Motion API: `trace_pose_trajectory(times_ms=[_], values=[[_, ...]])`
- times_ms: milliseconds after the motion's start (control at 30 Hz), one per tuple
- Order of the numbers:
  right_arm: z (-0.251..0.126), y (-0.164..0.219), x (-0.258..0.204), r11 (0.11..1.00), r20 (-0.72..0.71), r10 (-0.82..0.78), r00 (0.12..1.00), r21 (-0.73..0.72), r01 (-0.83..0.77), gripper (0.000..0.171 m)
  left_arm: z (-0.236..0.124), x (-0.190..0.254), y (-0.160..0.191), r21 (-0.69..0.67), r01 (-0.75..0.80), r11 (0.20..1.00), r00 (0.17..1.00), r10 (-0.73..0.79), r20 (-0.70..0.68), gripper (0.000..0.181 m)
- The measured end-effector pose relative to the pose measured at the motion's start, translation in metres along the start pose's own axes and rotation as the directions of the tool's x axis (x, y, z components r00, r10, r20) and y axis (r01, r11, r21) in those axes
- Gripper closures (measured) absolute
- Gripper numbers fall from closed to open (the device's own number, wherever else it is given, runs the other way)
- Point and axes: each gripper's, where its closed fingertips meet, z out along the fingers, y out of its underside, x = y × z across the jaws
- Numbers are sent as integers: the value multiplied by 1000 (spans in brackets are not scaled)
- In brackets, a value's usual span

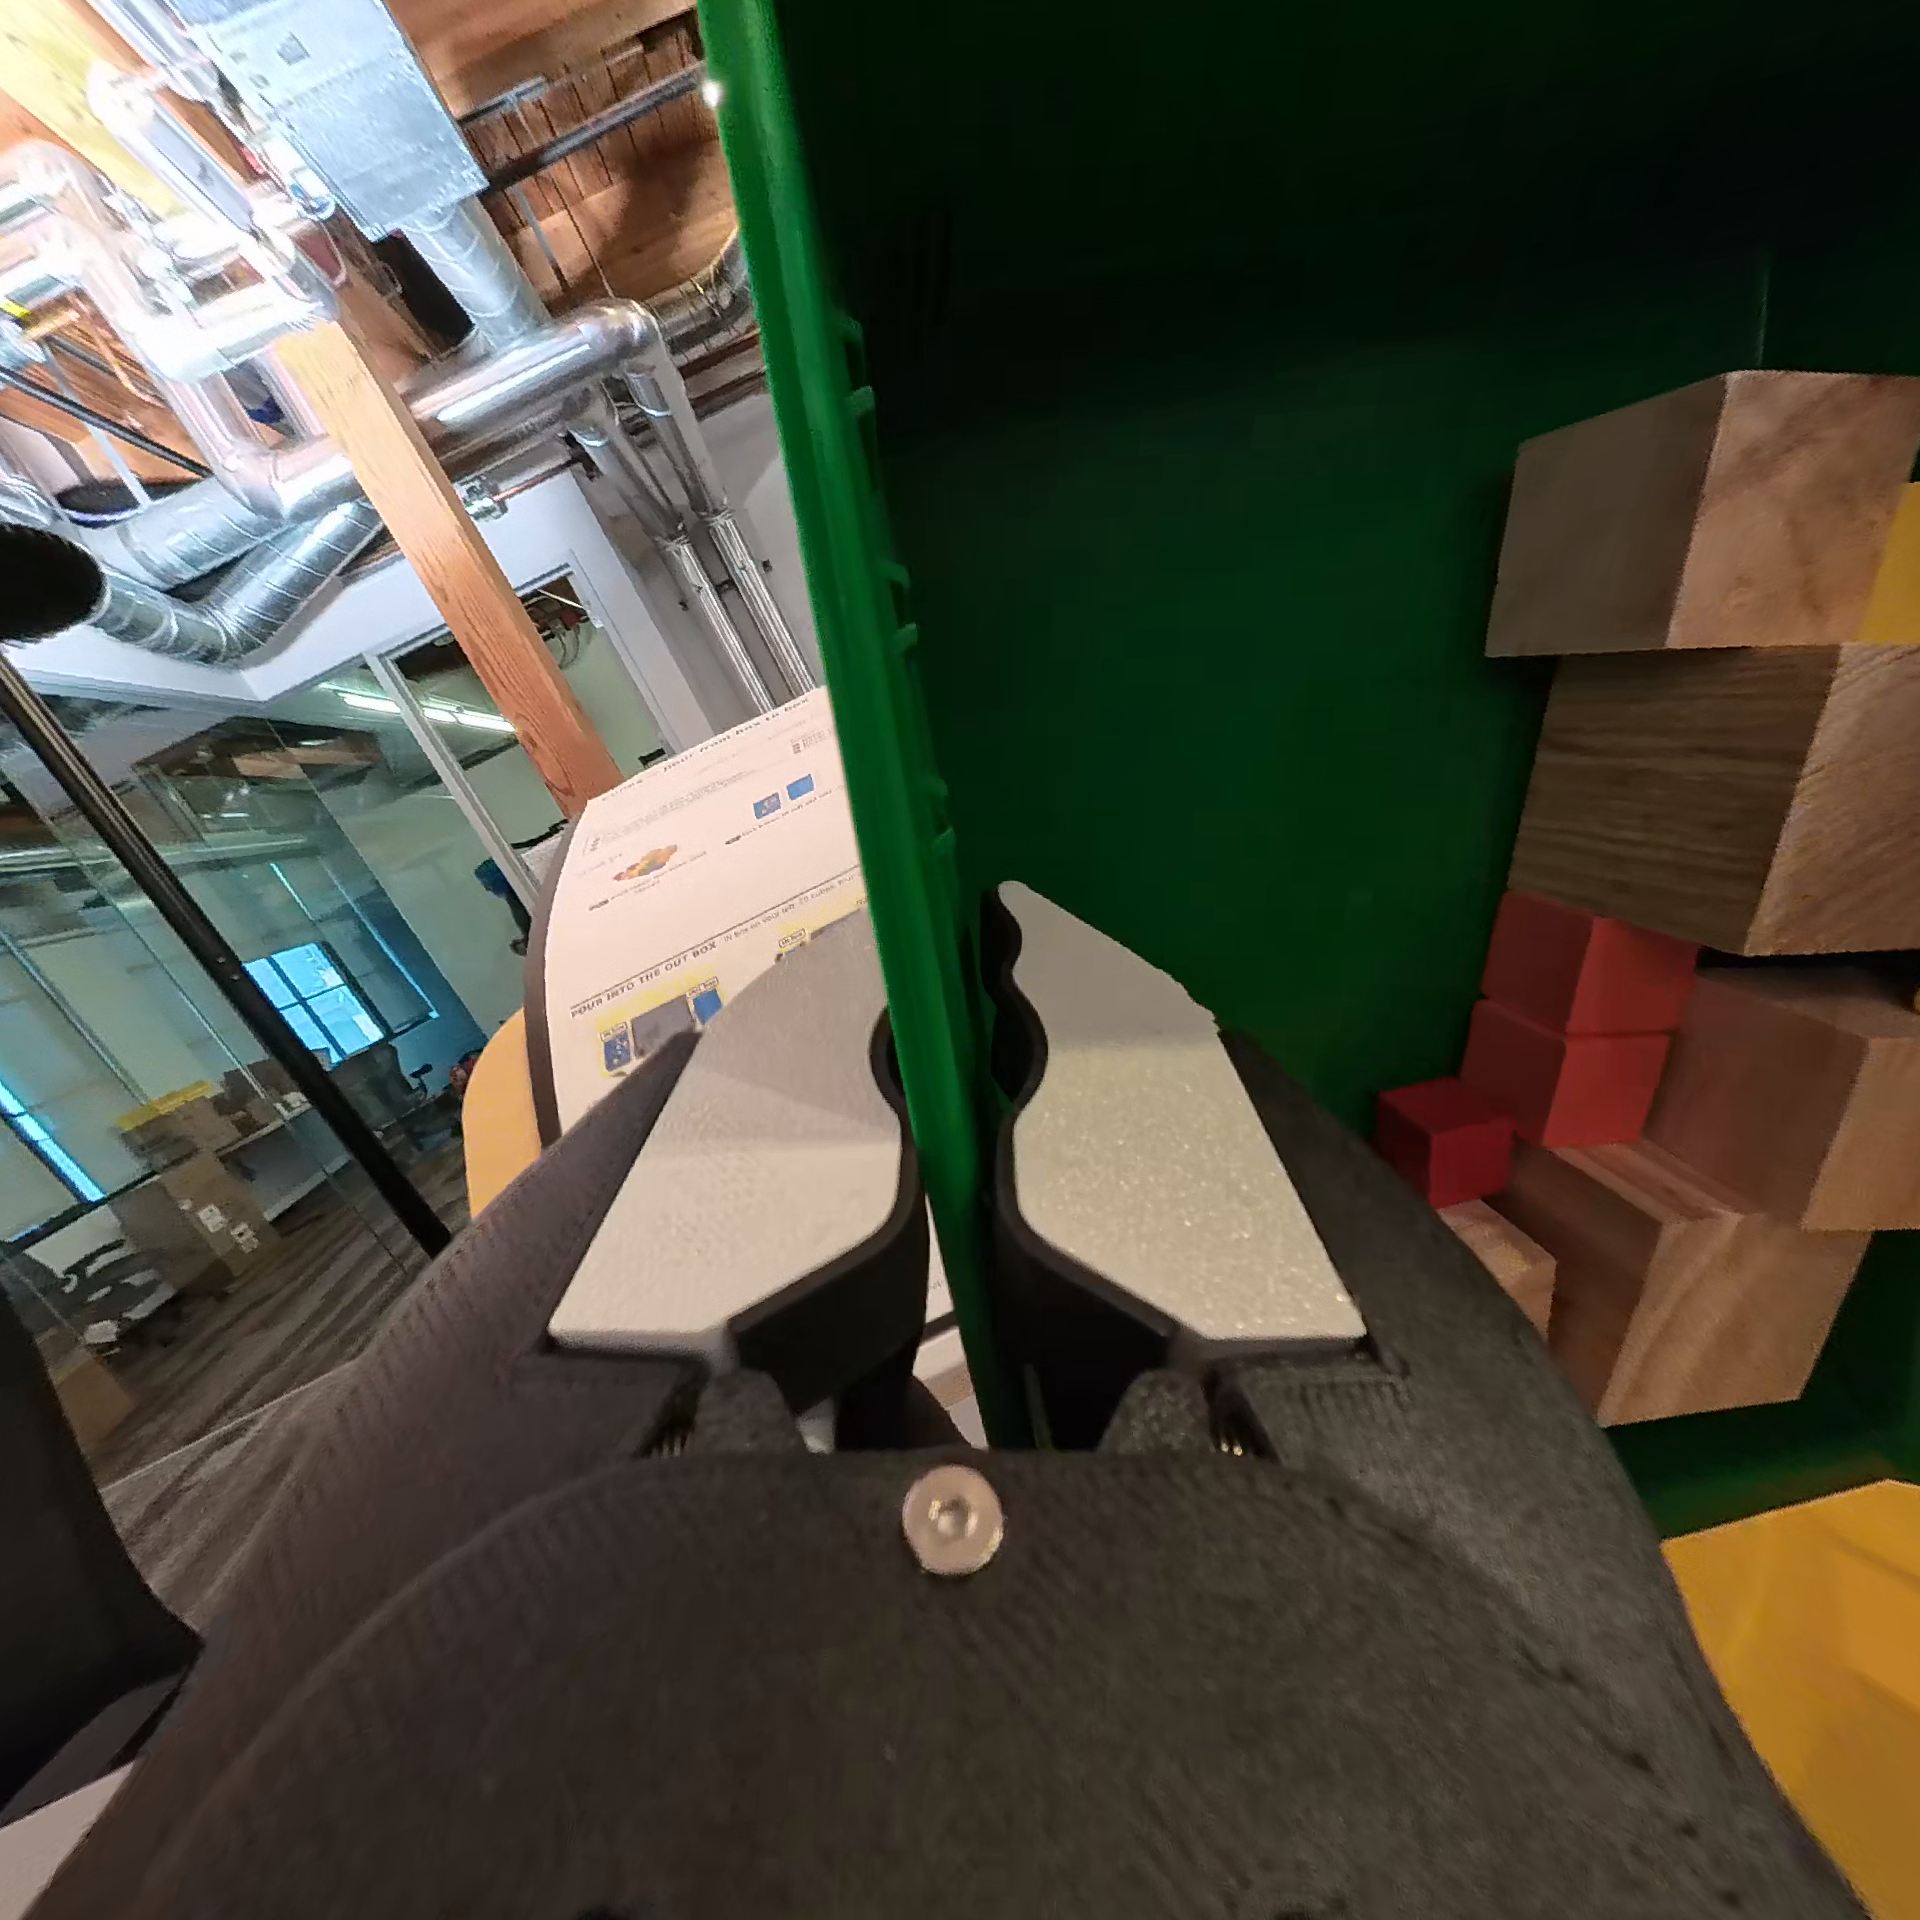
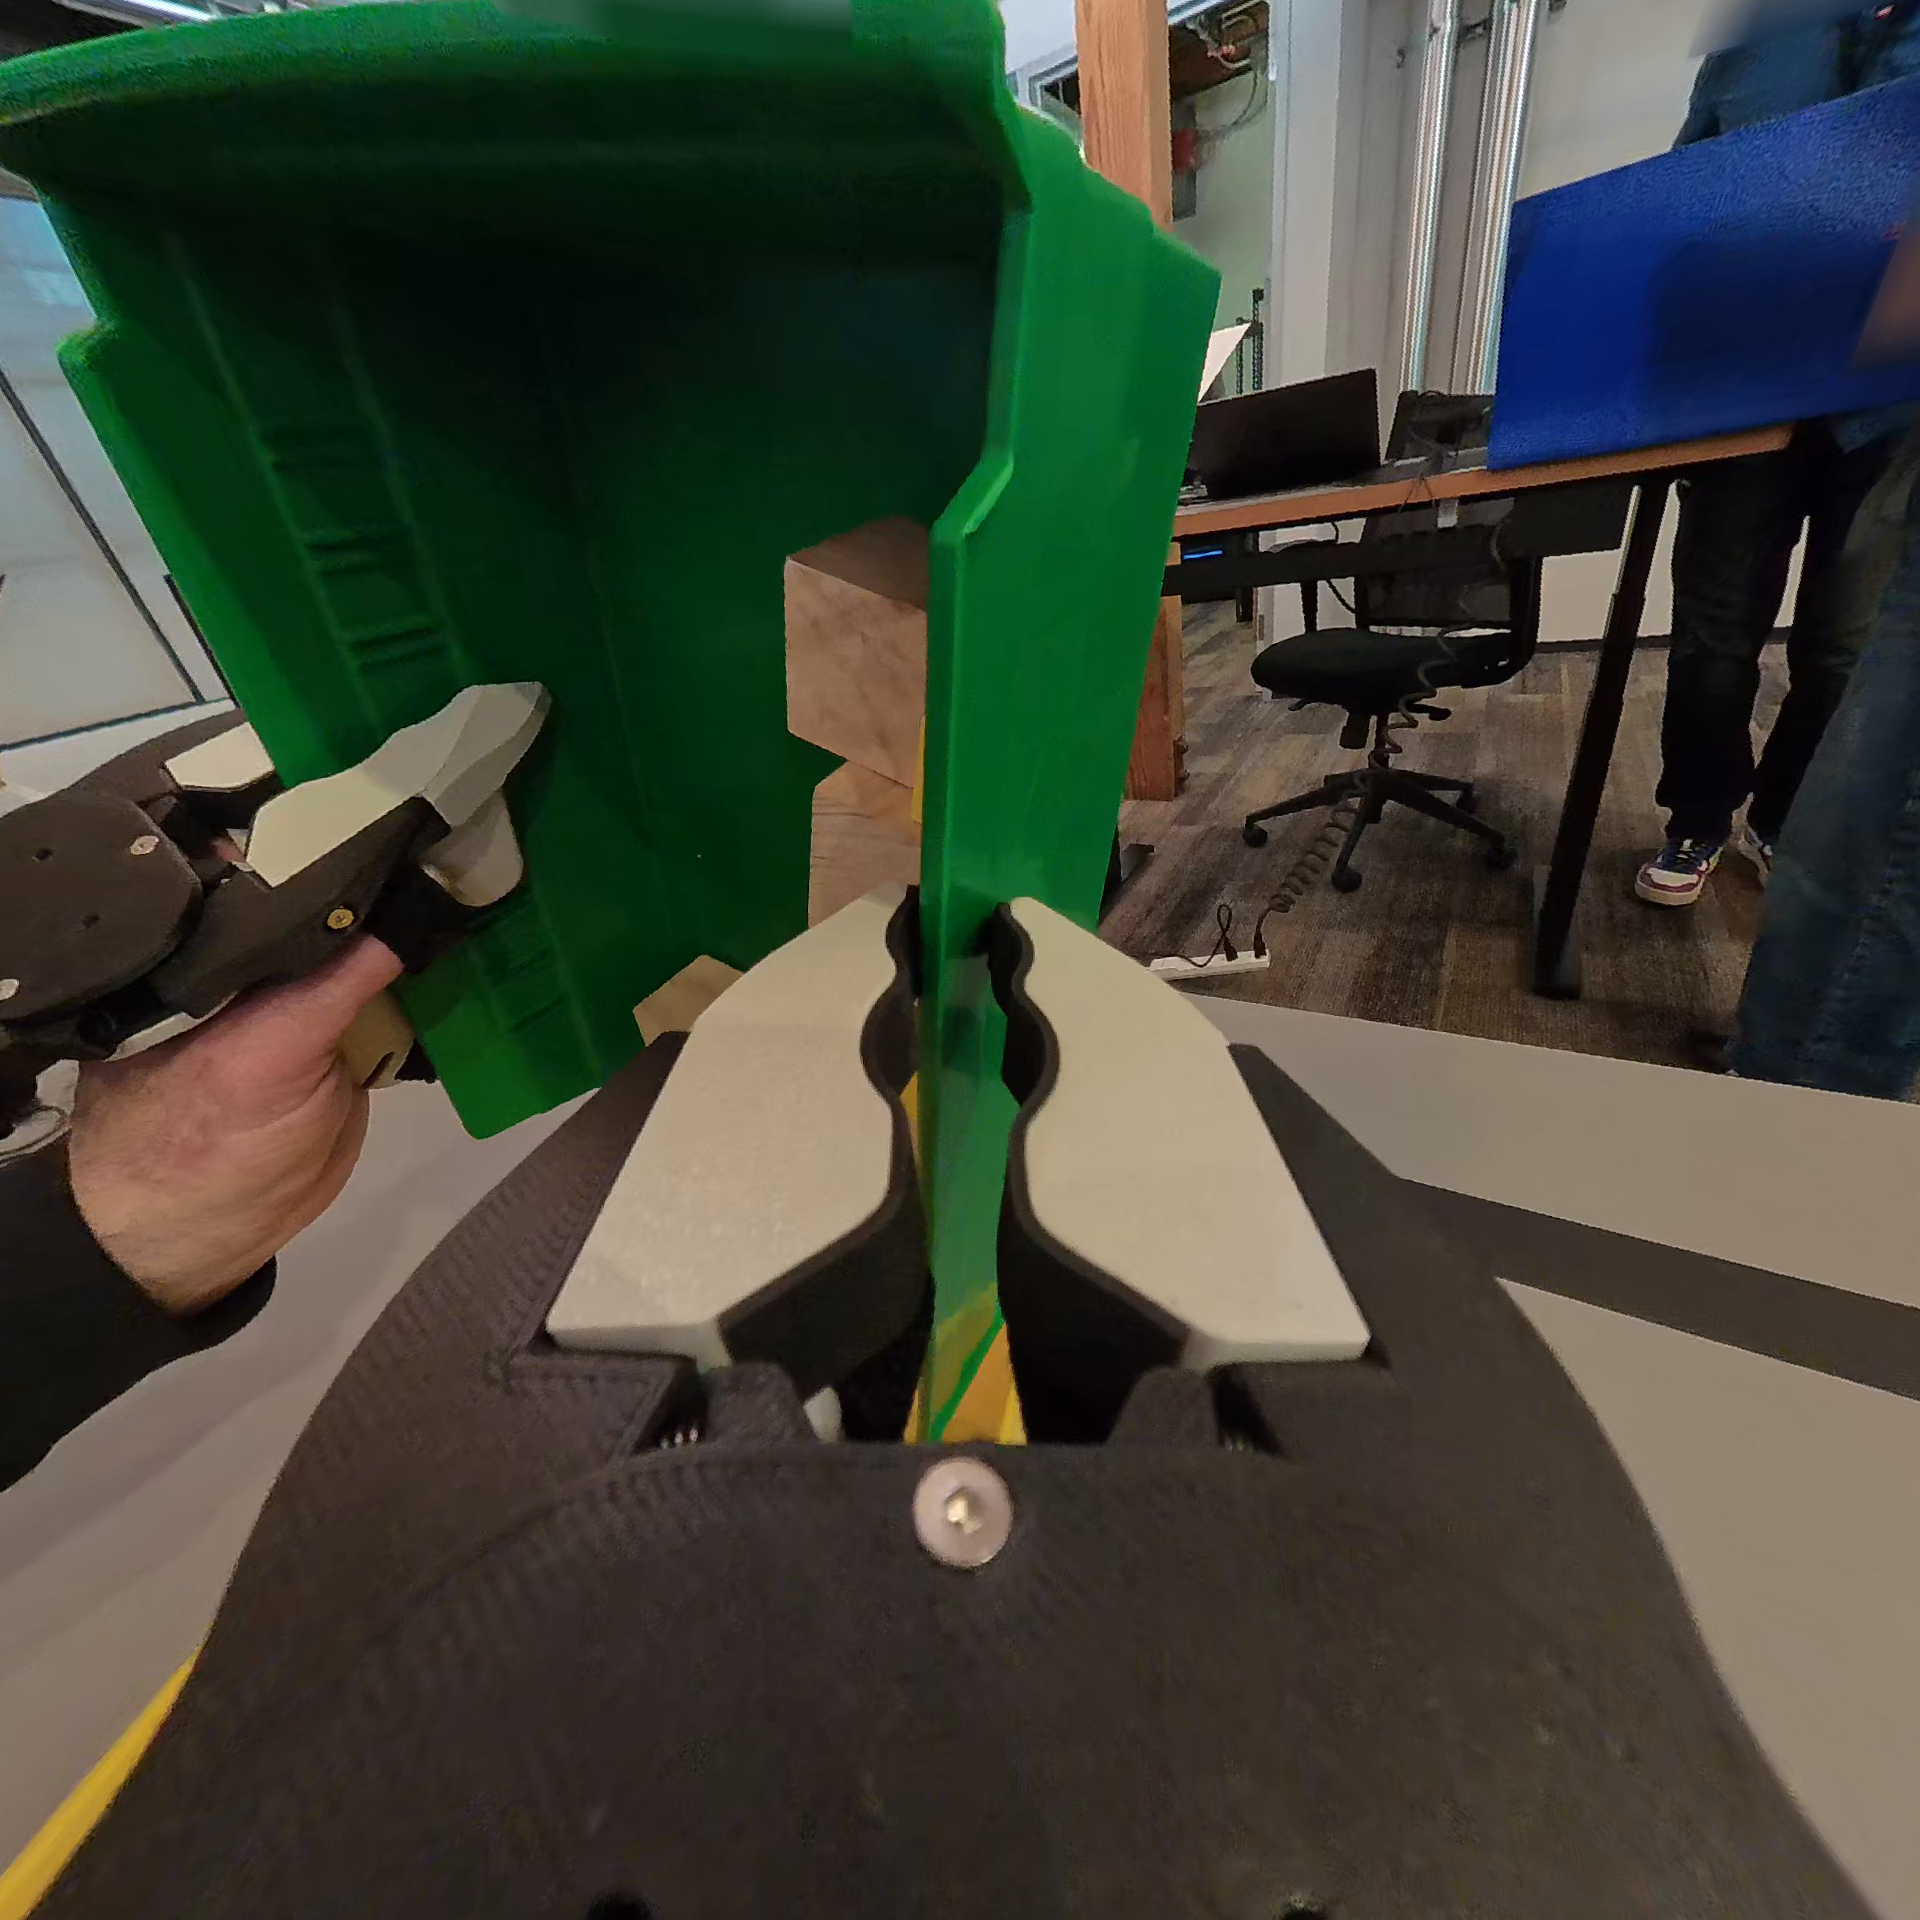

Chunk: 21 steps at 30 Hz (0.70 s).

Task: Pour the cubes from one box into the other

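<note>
A green box [image 2: 499, 416] is tipped up on its side above the table, held by both grippers. My left gripper [image 1: 951, 997] is shut on one green wall [image 1: 831, 520]; it also shows in the right wrist view [image 2: 457, 790], held by a hand. My right gripper [image 2: 956, 935] is shut on the opposite wall [image 2: 1049, 623]. Several wooden cubes [image 1: 1704, 800] and small red cubes [image 1: 1569, 1029] lie stacked against the box's lower side. Wooden cubes [image 2: 857, 665] show past the wall in the right wrist view. A yellow box [image 1: 1808, 1662] sits just below; its edge [image 2: 104, 1787] also shows in the right wrist view.
A grey table top [image 2: 1558, 1143] with a dark stripe lies under the boxes. A printed sheet [image 1: 707, 883] lies on the table beyond the left gripper. A desk [image 2: 1455, 478], an office chair [image 2: 1382, 686], a blue board [image 2: 1704, 281] and a standing person [image 2: 1766, 623] are behind.
</note>
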Motion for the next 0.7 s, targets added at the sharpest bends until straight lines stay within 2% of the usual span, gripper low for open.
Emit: trace_pose_trajectory(times_ms=[700], values=[[-3,10,-2,1000,-21,8,1000,14,-7,163,-5,1,1,43,-26,999,1000,26,7,175]])
